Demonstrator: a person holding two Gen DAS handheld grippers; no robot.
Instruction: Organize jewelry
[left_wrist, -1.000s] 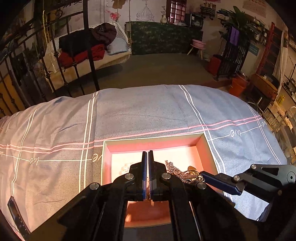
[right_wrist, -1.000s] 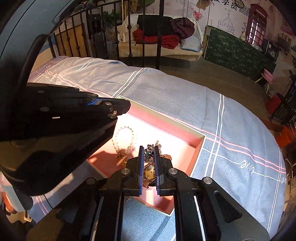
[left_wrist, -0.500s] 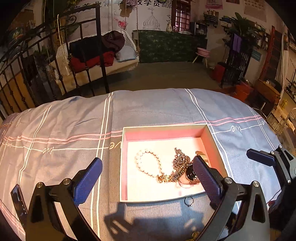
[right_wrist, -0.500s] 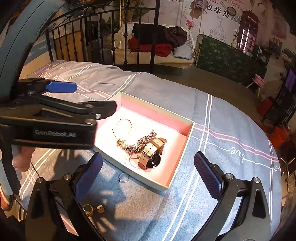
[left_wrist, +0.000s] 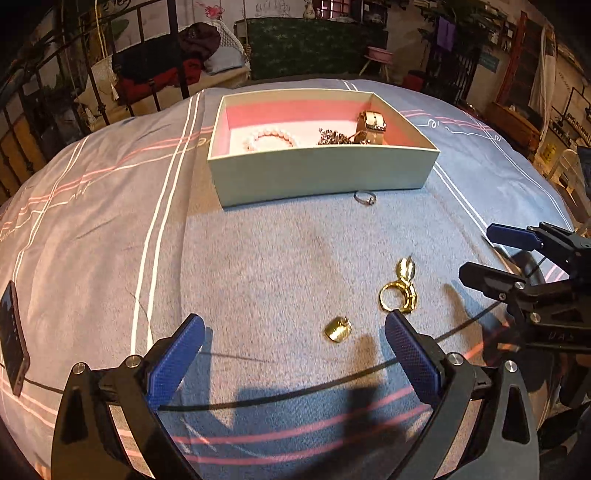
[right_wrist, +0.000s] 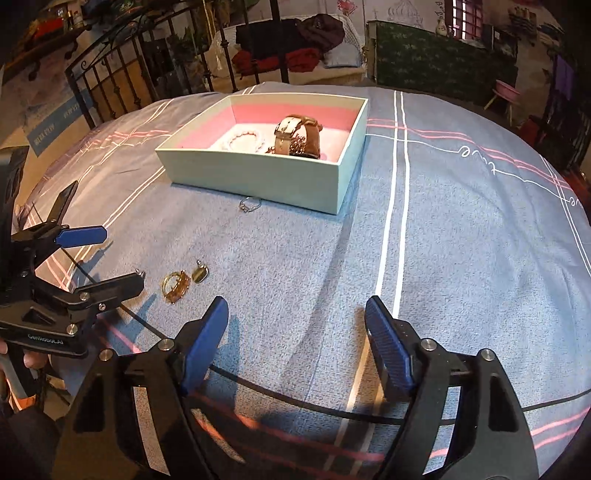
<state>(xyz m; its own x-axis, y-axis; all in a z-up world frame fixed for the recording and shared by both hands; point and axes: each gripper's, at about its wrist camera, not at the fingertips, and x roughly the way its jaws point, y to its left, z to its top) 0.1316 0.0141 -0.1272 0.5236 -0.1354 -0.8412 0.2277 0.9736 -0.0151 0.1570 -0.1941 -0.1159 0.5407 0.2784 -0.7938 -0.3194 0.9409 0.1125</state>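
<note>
Left wrist view: a pale box (left_wrist: 321, 173) with a pink lining is set far on the blue bedspread (left_wrist: 258, 266), and a pearl bracelet (left_wrist: 269, 139), a chain (left_wrist: 332, 137) and a watch (left_wrist: 373, 123) are held inside. A silver ring (left_wrist: 365, 197) is seen just beside its near wall. A gold ring (left_wrist: 398, 295) and gold earrings (left_wrist: 338, 328) are spread nearer. The left gripper (left_wrist: 291, 354) and right gripper (right_wrist: 297, 341) are both held wide apart, with nothing gripped.

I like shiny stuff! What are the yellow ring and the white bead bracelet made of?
The yellow ring looks like polished gold-coloured metal: it glints brightly, though real gold or plating can't be told. The white bead bracelet in the box looks like pearls, round and softly glossy, perhaps imitation.
</note>
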